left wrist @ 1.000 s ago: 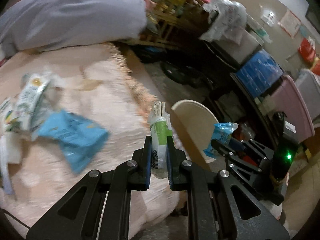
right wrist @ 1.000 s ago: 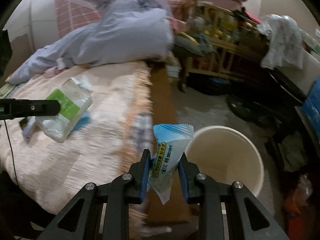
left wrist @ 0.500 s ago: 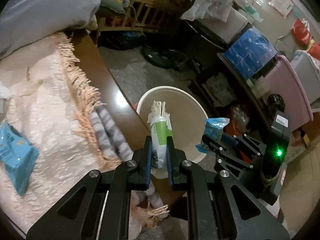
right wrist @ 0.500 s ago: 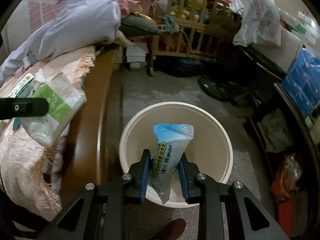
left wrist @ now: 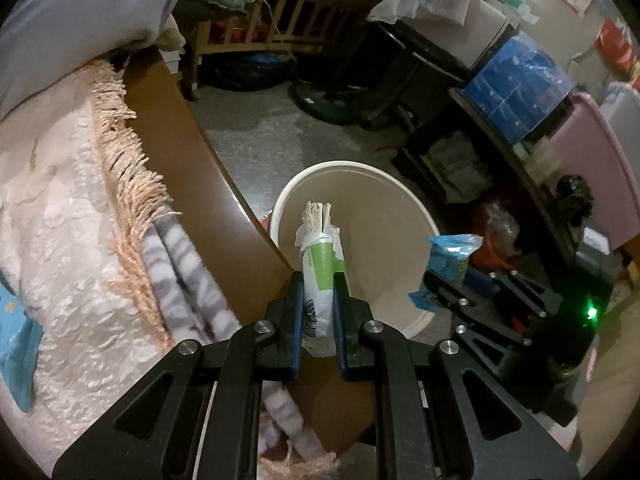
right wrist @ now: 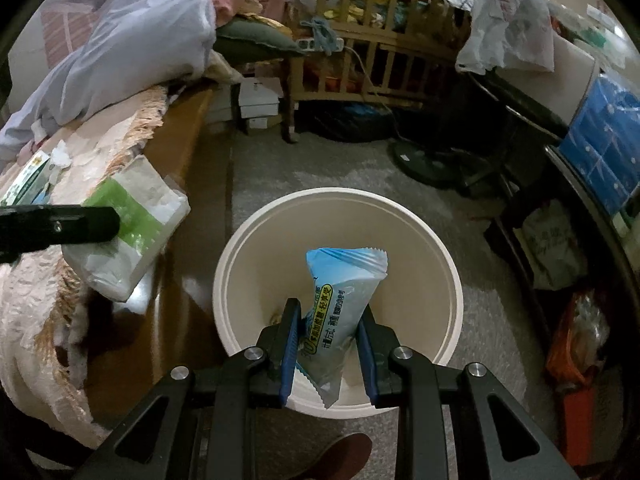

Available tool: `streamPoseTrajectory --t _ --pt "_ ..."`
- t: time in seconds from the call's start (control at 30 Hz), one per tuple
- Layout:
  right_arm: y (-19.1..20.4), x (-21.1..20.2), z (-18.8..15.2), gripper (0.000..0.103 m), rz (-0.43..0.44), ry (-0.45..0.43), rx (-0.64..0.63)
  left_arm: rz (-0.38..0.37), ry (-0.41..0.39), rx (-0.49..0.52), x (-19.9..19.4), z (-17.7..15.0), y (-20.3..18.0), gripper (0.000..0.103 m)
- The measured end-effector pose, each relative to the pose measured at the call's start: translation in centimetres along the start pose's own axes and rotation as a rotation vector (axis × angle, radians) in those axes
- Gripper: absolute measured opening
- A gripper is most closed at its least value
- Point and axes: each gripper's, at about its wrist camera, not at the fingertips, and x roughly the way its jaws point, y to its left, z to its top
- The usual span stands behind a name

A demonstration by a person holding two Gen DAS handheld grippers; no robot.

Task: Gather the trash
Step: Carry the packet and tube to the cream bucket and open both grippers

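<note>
The left gripper [left wrist: 316,308] is clamped on a green-and-white wrapper [left wrist: 320,276] beside the bed edge [left wrist: 192,160]. The right gripper [right wrist: 328,344] pinches a blue packet [right wrist: 340,300] above the cream bucket [right wrist: 240,256]. Both should release only above its opening.

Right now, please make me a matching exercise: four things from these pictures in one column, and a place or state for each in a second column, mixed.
Things:
1. green and white packet
2. blue packet
3. white bucket
4. fringed blanket

Places or states:
A. stands on the floor beside the bed
B. held in the right gripper
C. lies on the bed
D. held in the left gripper

Pairs: 1-D, 2-B, 3-A, 4-C
</note>
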Motion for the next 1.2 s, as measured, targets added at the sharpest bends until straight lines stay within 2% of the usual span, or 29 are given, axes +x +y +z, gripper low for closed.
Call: streamPoseTrajectory --t 0.33,0.6,0.93,1.0,1.07,1.13,1.2 --pt "-2.9 2.1 0.1 0.026 0.007 0.028 0.104 0.053 0.019 0.059 3.0 0.0 -2.1 0.011" --pt "-3.3 2.7 0.2 0.026 0.006 0.045 0.137 0.066 0.038 0.084 4.2 -0.5 -2.3 0.010" --pt "-3.6 3.5 0.5 0.026 0.006 0.060 0.148 0.052 0.049 0.054 5.3 -0.1 -1.9 0.011" --pt "-3.9 3.7 0.7 0.026 0.021 0.053 0.173 0.015 0.049 0.027 5.4 0.1 -1.5 0.012" --pt "-4.4 3.7 0.8 0.041 0.035 0.049 0.200 -0.034 0.059 0.002 5.5 0.3 -1.0 0.017" --pt "-4.8 3.5 0.9 0.060 0.042 0.037 0.230 -0.059 0.058 -0.015 5.3 0.4 -0.8 0.033" --pt "-5.0 3.2 0.9 0.064 0.047 0.022 0.245 -0.063 0.044 -0.024 4.9 0.4 -0.7 0.037"
